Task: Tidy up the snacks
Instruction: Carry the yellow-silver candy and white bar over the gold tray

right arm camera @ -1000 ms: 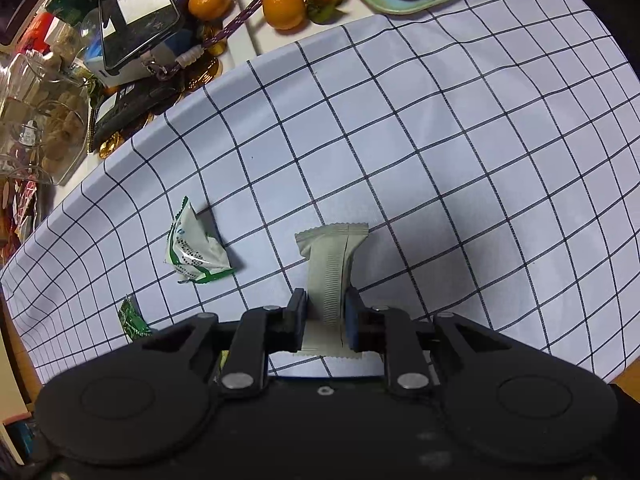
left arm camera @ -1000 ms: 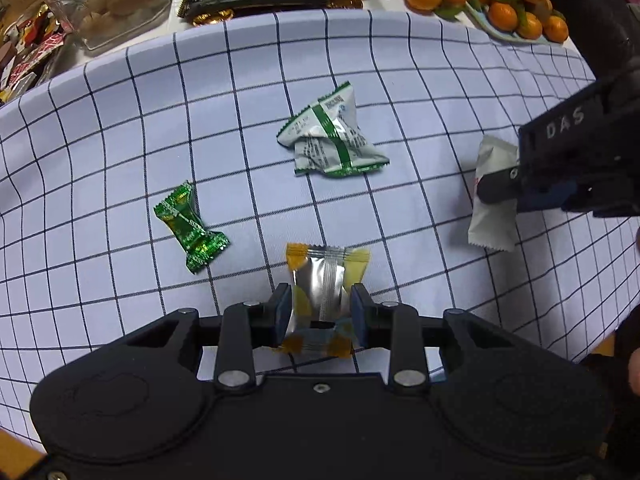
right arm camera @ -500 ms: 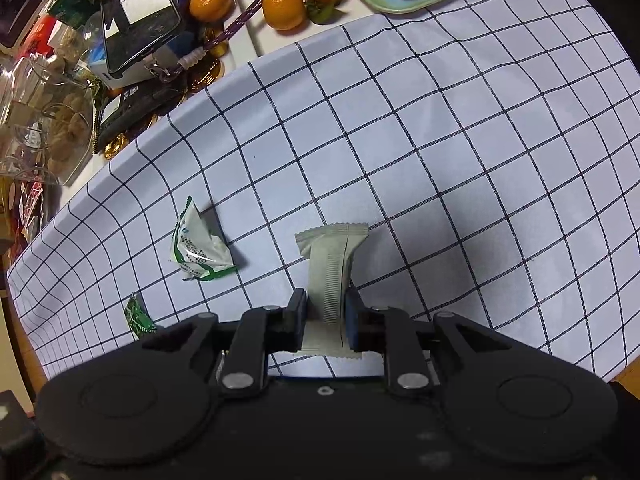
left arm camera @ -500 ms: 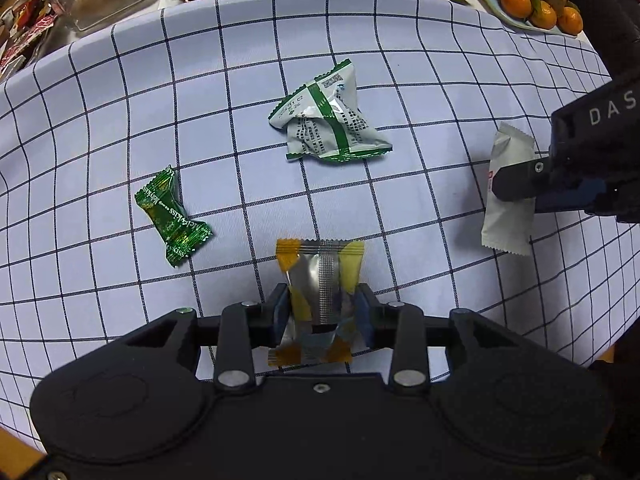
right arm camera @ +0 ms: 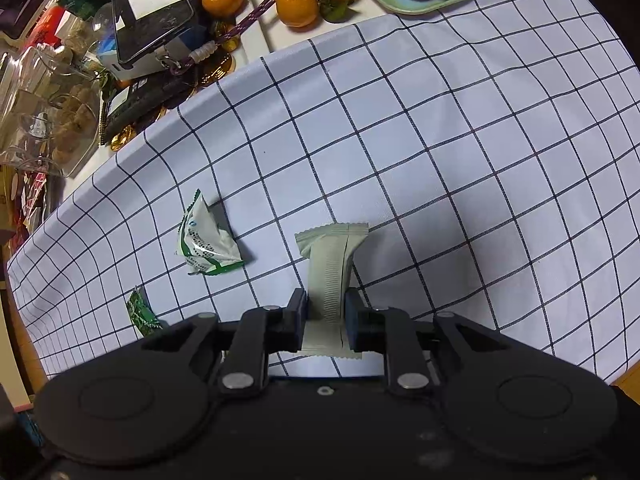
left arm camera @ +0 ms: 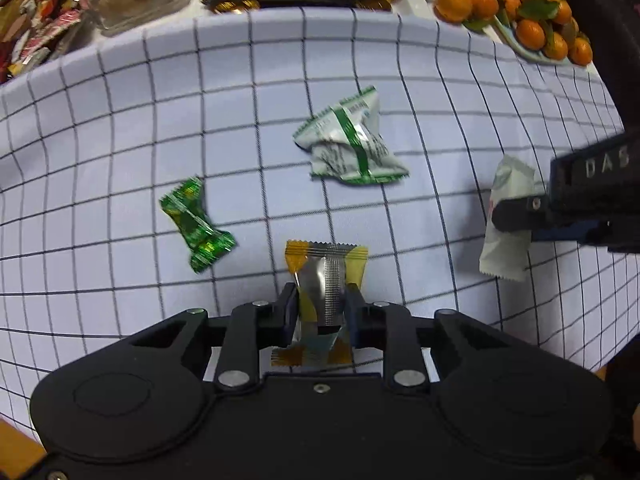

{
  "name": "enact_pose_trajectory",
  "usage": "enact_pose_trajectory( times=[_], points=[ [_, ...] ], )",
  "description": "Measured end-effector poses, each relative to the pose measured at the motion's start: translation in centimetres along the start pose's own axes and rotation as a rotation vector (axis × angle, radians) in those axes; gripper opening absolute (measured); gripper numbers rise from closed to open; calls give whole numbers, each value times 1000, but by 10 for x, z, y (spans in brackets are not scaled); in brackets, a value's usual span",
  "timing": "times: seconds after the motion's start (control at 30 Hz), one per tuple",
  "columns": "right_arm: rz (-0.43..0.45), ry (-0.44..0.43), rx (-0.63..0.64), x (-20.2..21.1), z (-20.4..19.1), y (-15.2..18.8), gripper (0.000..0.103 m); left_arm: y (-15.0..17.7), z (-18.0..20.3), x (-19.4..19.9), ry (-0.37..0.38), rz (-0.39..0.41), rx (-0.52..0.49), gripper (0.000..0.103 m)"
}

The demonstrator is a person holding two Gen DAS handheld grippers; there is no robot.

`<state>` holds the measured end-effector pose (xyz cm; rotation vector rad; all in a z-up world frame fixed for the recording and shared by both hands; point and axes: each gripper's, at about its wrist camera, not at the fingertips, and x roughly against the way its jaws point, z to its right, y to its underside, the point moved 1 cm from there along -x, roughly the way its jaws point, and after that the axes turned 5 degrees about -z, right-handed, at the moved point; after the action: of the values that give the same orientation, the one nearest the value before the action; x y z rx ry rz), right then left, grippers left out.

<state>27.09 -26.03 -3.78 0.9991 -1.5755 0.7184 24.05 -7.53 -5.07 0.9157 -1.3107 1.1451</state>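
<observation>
My left gripper (left arm camera: 322, 308) points down at the checked cloth (left arm camera: 120, 120), and its jaws are closing on a yellow and silver snack packet (left arm camera: 326, 268) that the pads pinch at its middle. A white and green packet (left arm camera: 350, 148) and a small green candy (left arm camera: 196, 224) lie loose on the cloth beyond it. At the right edge of the left wrist view, the right gripper (left arm camera: 516, 216) holds a pale white packet (left arm camera: 506, 240). In the right wrist view, my right gripper (right arm camera: 326, 312) is shut on that pale packet (right arm camera: 330, 252). The white and green packet (right arm camera: 204, 240) and the green candy (right arm camera: 140, 312) lie to its left.
A tray (right arm camera: 420, 4) of tangerines sits past the cloth's far edge, with loose tangerines (right arm camera: 298, 4) beside it. A clear jar of biscuits (right arm camera: 48, 112), a phone (right arm camera: 152, 28) and several wrapped snacks (left arm camera: 36, 36) crowd the far left. The cloth hangs over the near table edge.
The left jaws widened briefly, then narrowed onto the yellow and silver packet, which now looks pinched. The right gripper and its pale packet have stayed still.
</observation>
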Motion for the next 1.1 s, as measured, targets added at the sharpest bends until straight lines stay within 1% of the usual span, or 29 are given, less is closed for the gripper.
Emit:
enact_pose_trajectory(
  times=[0.17, 0.3, 0.53, 0.67, 0.73, 0.8, 0.9, 1.0, 1.1],
  points=[
    [6, -2, 11, 2, -1, 0, 21, -5, -18, 14, 9, 41, 56, 32],
    [4, -2, 18, 2, -3, 2, 21, -9, -32, 20, 7, 55, 108, 32],
    [26, 16, 50, 2, -6, 8, 21, -9, -53, 27, -12, 68, 184, 32],
    [48, 31, 73, 4, -7, 13, 21, -6, -56, 29, -7, 68, 192, 32],
    [63, 24, 90, 7, -8, 16, 21, -1, -56, 33, -7, 73, 187, 32],
    [82, 9, 109, 13, -8, 21, 21, 5, -53, 36, -28, 84, 180, 32],
    [124, -4, 134, 23, -9, 30, 21, 18, -47, 42, -79, 99, 175, 32],
    [176, -2, 152, 32, -8, 43, 21, 34, -39, 49, -87, 122, 161, 32],
    [192, -31, 148, 39, -2, 59, 21, 52, -27, 57, -95, 148, 139, 32]
  ],
)
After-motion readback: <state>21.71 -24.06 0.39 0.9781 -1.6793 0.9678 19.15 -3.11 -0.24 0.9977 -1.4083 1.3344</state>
